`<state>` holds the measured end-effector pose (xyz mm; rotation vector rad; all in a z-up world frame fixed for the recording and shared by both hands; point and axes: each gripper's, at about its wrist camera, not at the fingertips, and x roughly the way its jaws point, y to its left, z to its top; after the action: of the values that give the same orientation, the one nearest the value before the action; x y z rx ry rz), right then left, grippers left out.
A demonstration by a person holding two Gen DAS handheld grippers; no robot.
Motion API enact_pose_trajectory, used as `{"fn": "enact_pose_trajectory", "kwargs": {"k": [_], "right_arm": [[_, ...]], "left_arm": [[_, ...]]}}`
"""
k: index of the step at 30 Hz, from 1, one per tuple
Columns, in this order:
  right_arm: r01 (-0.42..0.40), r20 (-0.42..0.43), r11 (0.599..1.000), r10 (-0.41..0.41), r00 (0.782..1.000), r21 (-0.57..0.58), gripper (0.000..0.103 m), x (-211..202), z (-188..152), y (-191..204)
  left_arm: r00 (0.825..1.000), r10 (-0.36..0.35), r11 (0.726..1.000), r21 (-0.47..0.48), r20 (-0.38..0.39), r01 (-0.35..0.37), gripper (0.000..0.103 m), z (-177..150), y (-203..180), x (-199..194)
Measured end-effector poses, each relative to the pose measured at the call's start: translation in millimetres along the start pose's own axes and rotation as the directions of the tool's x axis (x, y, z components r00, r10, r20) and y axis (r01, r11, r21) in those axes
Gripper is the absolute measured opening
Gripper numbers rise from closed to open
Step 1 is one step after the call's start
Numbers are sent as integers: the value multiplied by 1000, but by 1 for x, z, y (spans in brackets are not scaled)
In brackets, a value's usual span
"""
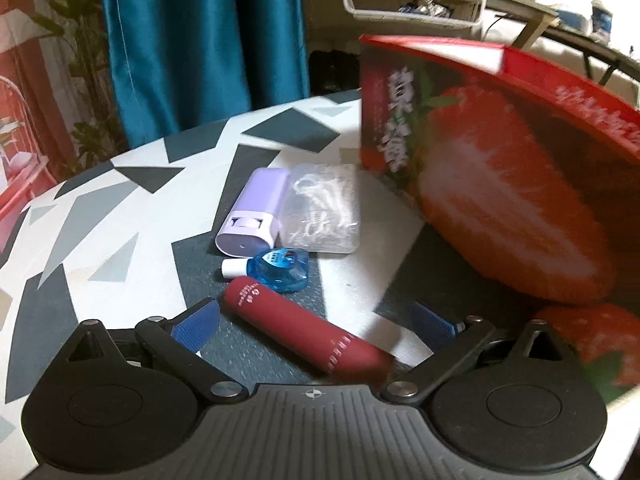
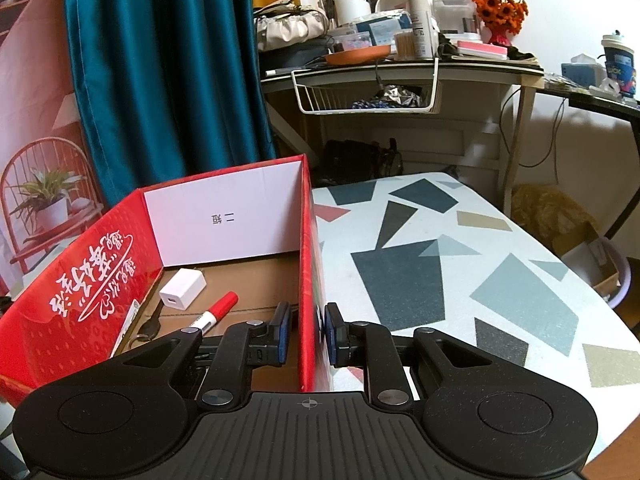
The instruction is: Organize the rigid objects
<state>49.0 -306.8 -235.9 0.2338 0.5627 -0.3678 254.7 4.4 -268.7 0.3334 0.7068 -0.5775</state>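
I am pinching the red box [image 2: 308, 280] wall with my right claw [image 2: 307, 332] to steady it, while my left claw [image 1: 316, 320], gaping wide, is straddling the maroon tube [image 1: 304, 330] lying on the surface [image 1: 100, 208] beside the box.

A teal curtain [image 2: 160, 72] hung at the far left, a cluttered desk [image 2: 400, 68] with a wire basket [image 2: 364, 92] stood far behind the patterned table [image 2: 460, 264], and daylight brightened the white wall [image 2: 568, 8].

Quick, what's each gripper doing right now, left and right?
Left gripper: jaws wide open, holding nothing; the dark red tube lies between them.
Right gripper: jaws shut on the red box wall.
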Motion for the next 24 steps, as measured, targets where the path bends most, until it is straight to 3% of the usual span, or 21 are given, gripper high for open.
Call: {"fn": "enact_pose_trajectory", "kwargs": {"k": [6, 7, 9, 11, 13, 24], "right_arm": [[-1, 1, 1000, 1, 1000, 6, 18, 1, 0, 0], [-1, 1, 1000, 1, 1000, 6, 18, 1, 0, 0], [-1, 0, 1000, 1, 1000, 8, 18, 1, 0, 0], [0, -1, 1000, 0, 1000, 8, 18, 1, 0, 0], [2, -1, 1000, -2, 1000, 3, 18, 1, 0, 0], [2, -3, 1000, -2, 1000, 1, 19, 1, 0, 0]], "left_arm": [[1000, 0, 999, 48, 30, -1, 102, -13, -4, -32], [1000, 9, 998, 60, 29, -10, 98, -17, -5, -35], [1000, 11, 998, 66, 13, -11, 76, -20, -4, -35], [1000, -4, 999, 48, -19, 5, 45, -21, -3, -31], [999, -27, 999, 27, -20, 27, 34, -21, -4, -29], [998, -34, 996, -75, 61, 39, 32, 0, -12, -5]]}}
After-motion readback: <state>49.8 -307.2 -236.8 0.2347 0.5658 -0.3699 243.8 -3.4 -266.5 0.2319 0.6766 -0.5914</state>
